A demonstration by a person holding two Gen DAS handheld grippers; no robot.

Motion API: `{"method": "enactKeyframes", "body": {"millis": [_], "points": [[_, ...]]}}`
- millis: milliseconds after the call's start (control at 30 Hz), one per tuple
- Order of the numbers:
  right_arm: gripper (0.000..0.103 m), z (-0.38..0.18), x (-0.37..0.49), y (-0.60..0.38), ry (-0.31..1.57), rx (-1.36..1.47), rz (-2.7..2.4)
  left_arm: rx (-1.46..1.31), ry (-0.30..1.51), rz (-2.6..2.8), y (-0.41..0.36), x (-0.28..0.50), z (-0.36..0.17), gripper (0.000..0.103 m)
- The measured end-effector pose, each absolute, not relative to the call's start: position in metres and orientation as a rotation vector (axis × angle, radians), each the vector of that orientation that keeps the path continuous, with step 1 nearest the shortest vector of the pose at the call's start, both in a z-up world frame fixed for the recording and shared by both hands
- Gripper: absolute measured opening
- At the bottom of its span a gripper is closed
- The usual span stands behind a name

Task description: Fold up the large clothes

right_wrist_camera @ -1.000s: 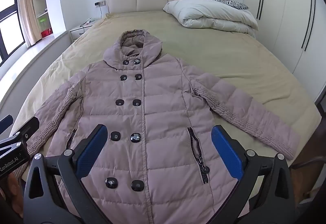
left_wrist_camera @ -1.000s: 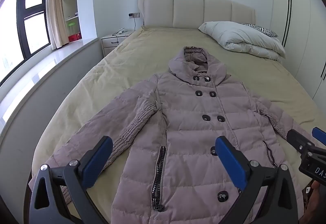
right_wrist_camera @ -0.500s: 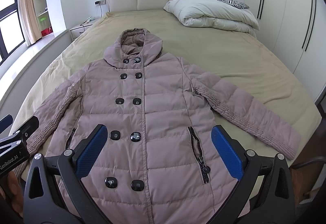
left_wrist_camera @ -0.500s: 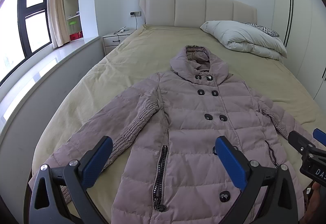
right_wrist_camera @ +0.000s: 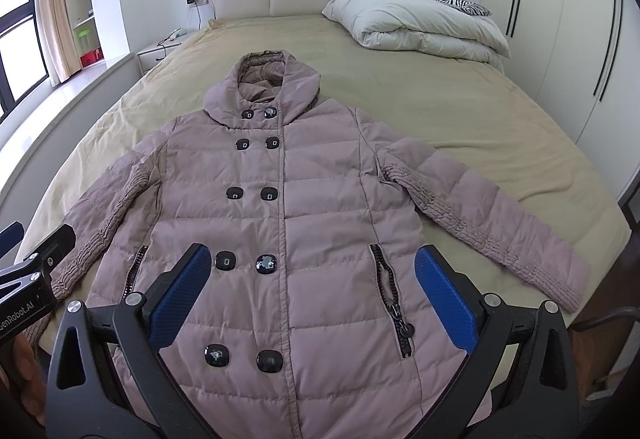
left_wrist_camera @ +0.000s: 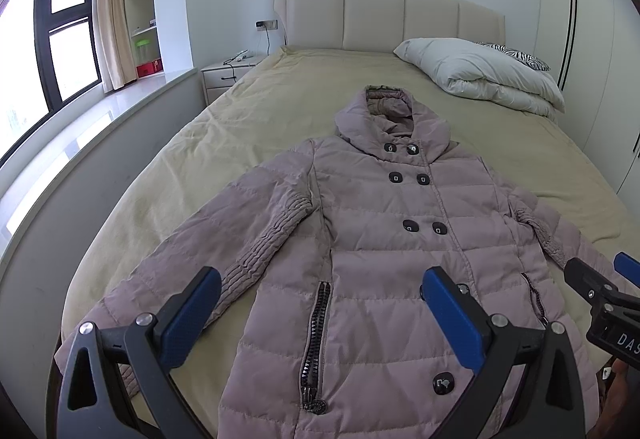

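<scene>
A mauve quilted hooded coat lies flat and face up on the bed, buttoned, both sleeves spread outward; it also shows in the right wrist view. My left gripper is open and empty, held above the coat's lower left part near the zip pocket. My right gripper is open and empty above the coat's lower front. The right gripper's tip shows at the right edge of the left wrist view, and the left gripper's tip shows at the left edge of the right wrist view.
The bed has a tan cover and a beige headboard. A folded white duvet and a zebra pillow lie at its far right. A nightstand and window ledge are left; wardrobe doors are right.
Both views have shifted very slightly; the coat sits a touch lower and further right in the left wrist view. Both grippers stay open and empty.
</scene>
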State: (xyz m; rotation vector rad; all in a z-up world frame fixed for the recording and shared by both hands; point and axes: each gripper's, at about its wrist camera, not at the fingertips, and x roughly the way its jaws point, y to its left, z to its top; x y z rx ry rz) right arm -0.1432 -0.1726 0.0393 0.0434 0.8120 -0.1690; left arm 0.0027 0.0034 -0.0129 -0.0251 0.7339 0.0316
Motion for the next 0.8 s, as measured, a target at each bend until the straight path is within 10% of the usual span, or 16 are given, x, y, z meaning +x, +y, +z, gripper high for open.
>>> {"method": "enactKeyframes", "body": {"millis": [800], "points": [[0.103, 0.0359, -0.1424, -0.1712, 0.819, 0.041, -0.17, -0.025, 0.738, 0.032, 0.0036, 0.0036, -0.0142, 0.103]]}}
